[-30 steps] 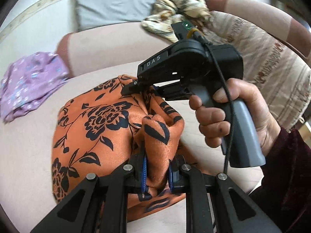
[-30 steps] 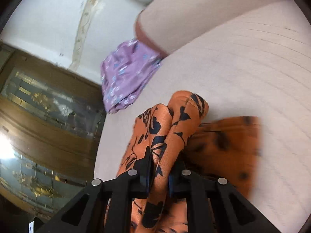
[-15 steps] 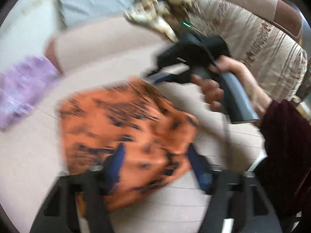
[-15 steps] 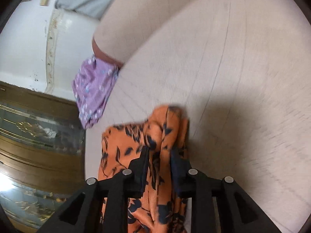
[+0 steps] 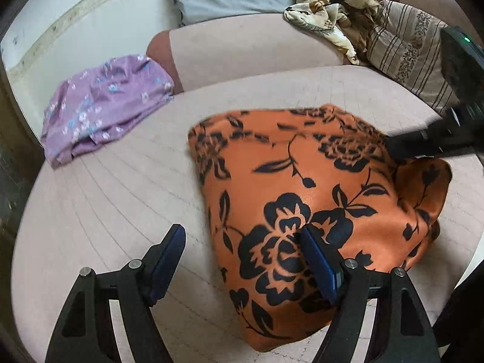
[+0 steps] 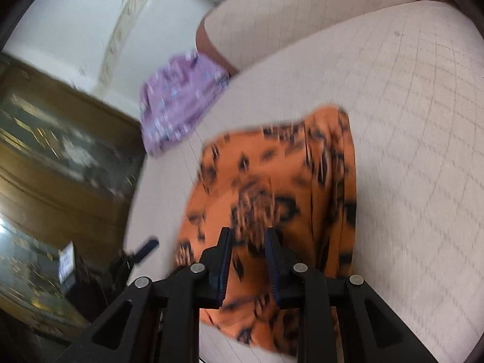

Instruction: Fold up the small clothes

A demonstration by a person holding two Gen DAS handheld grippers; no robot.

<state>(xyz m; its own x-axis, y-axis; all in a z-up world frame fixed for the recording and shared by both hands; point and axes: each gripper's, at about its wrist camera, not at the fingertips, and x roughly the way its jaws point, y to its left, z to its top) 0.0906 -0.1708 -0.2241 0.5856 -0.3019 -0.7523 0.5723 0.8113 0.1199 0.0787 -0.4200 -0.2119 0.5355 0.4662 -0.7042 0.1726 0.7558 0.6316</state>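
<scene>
The orange cloth (image 5: 305, 187) with black flowers lies folded into a compact wedge on the sofa seat (image 5: 115, 199), in front of the backrest and well to the right of the purple cloth (image 5: 103, 112), which sits bunched at the seat's far left corner. A fold looks done: the orange cloth is doubled over, with a loose flap bulging at its right edge. That flap wants flattening, and one more fold may be needed. A crumpled cream cloth (image 5: 329, 6) on the backrest looks not yet folded, so I judge the task partly done.

The orange cloth's long axis runs from the backrest side toward the near edge of the seat, narrowing to a point at the near end.

The left tool (image 5: 242, 260) has just been opening and stands wide, its right pad over the cloth but gripping nothing. The right tool (image 6: 248, 260) has opened a little; its jaws are narrow, above the cloth, with nothing pinched that I can see.
</scene>
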